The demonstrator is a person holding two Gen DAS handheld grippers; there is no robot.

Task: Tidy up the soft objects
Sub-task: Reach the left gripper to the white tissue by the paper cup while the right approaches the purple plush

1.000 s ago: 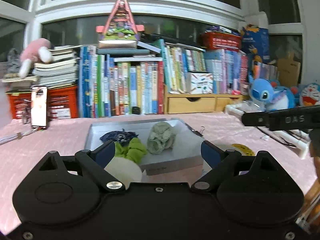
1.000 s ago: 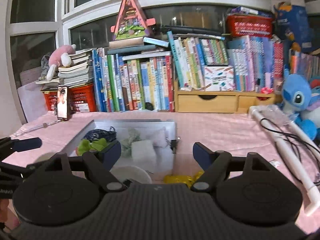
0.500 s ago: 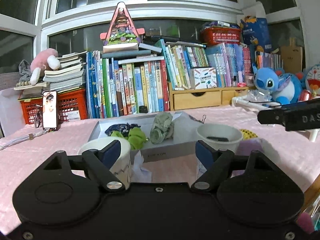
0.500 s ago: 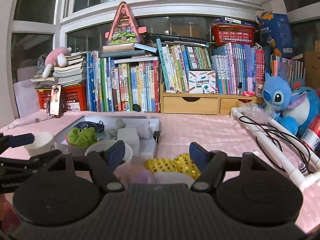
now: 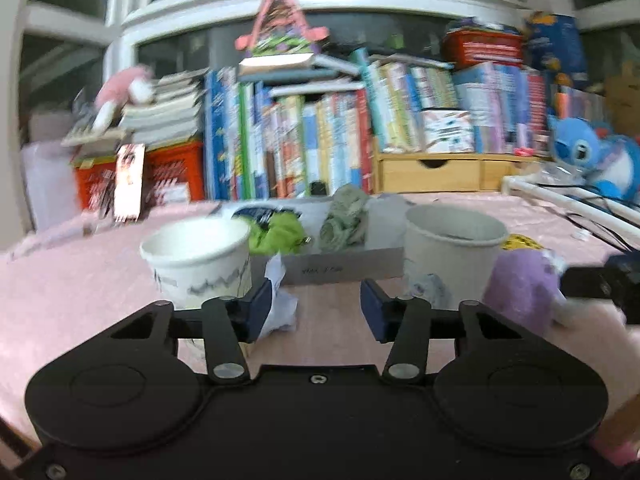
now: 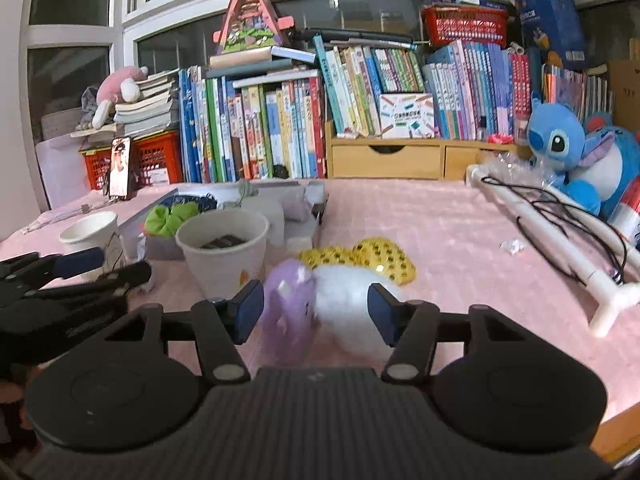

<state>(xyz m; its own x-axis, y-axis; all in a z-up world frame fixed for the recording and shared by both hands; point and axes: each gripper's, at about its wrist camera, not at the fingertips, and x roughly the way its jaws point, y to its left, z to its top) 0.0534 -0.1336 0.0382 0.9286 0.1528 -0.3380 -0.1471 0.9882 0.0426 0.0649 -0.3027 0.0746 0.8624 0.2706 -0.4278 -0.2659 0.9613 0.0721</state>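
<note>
A purple and white plush toy [image 6: 320, 304] lies on the pink tablecloth between the jaws of my open right gripper [image 6: 316, 310]; it also shows in the left wrist view [image 5: 524, 284]. A yellow sequin pouch [image 6: 360, 258] lies just behind it. My left gripper [image 5: 312, 308] is open, low over the table, with a crumpled white tissue [image 5: 280, 300] by its left finger. A shallow grey box [image 5: 344, 266] holds a lime green cloth [image 5: 276, 234], a dark blue cloth [image 5: 260, 214] and a grey-green cloth [image 5: 344, 220].
Two white paper cups stand in front of the box, one left [image 5: 200, 258], one right [image 5: 452, 248]. A white pole with black cable [image 6: 552, 236] lies at the right. Books [image 6: 280, 128], a wooden drawer [image 6: 388, 158] and a blue plush [image 6: 568, 152] line the back.
Both grippers have come lower and closer to the table. The plush toy now sits between the right jaws. Both grippers' jaws have narrowed. The left view is motion-blurred.
</note>
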